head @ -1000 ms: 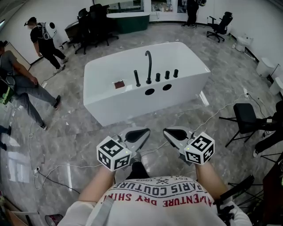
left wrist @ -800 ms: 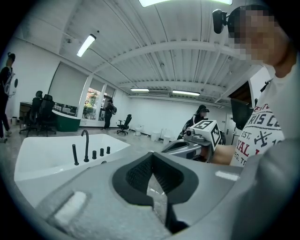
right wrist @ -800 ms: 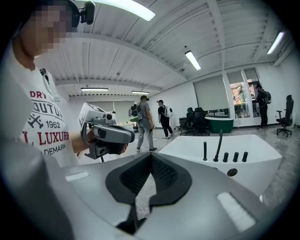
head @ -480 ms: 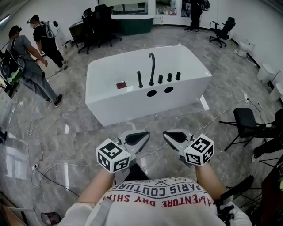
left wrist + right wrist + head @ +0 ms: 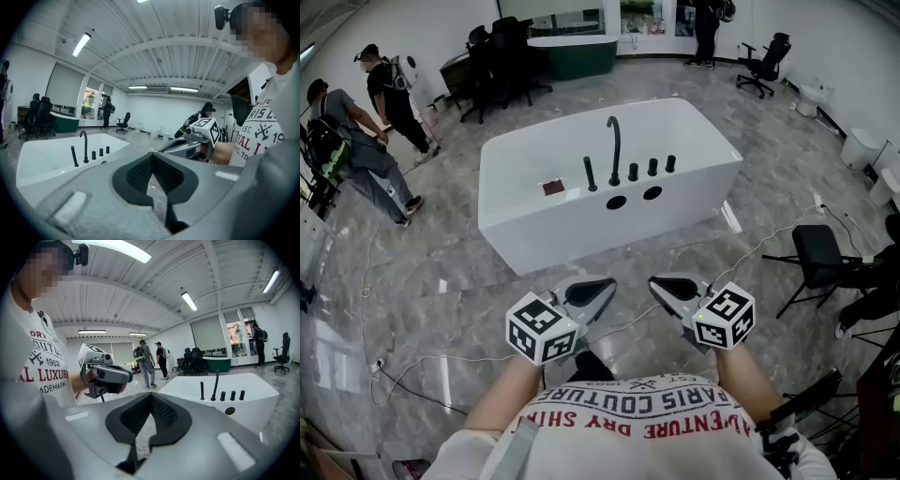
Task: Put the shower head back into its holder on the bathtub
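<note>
**Desk:** What are your claws doing?

**Me:** Both are pressed together with nothing in them. In each gripper view I see the ribbed pads meeting at the tip, with only floor showing through the gap behind. The left claw (image 5: 605, 284) and right claw (image 5: 661, 283) hang side by side in front of my chest, over the grey marble floor (image 5: 469, 291).

**Desk:** And the shower head?

**Me:** Well apart from me, on the near rim of the white bathtub (image 5: 544, 225). I take the slim black stick just left of the tall curved spout (image 5: 613, 141) for the shower head (image 5: 590, 172). It stands upright, with three short knobs (image 5: 652, 167) in a row on the spout's other side. From here I cannot tell whether it is seated in its holder or only looks so — it is too small in every view.

**Desk:** How do you expect it to handle?

**Me:** Stiff and fairly light, I judge: a thin rigid wand with a smooth dark finish, so probably slippery between the pads. If a hose hangs below it, that would drag on it. I'd pinch it across the middle of the shaft and keep it vertical — a tilted wand would likely snag at the socket's mouth.
</note>
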Demonstrator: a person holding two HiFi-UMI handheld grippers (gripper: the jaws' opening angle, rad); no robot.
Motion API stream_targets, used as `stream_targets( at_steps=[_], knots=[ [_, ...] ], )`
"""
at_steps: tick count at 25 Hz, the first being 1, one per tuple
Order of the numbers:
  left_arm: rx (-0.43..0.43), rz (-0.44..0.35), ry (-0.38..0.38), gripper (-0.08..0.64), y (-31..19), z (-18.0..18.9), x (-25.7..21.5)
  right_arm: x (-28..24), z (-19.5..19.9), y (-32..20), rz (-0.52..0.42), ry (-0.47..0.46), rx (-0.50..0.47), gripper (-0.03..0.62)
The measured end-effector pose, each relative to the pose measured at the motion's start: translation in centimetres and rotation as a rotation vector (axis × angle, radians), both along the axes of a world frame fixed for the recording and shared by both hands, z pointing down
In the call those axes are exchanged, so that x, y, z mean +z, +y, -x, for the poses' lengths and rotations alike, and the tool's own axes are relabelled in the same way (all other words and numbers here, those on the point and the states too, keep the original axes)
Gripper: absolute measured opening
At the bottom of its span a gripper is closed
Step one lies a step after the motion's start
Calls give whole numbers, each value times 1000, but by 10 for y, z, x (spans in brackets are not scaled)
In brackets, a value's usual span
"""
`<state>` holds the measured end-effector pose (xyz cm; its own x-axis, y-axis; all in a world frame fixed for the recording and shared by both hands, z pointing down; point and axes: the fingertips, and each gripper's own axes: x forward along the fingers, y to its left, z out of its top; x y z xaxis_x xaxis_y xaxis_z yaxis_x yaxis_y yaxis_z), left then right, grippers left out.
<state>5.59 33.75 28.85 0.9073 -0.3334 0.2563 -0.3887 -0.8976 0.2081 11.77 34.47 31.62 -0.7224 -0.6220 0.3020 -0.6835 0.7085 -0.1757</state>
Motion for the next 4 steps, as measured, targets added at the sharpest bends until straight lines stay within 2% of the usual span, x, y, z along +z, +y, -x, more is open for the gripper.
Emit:
stream_targets(
  at_steps=[4],
  knots=[
    [3, 0, -1, 5, 5, -2, 2, 3, -3, 6, -7, 19, 4, 3]
  ],
)
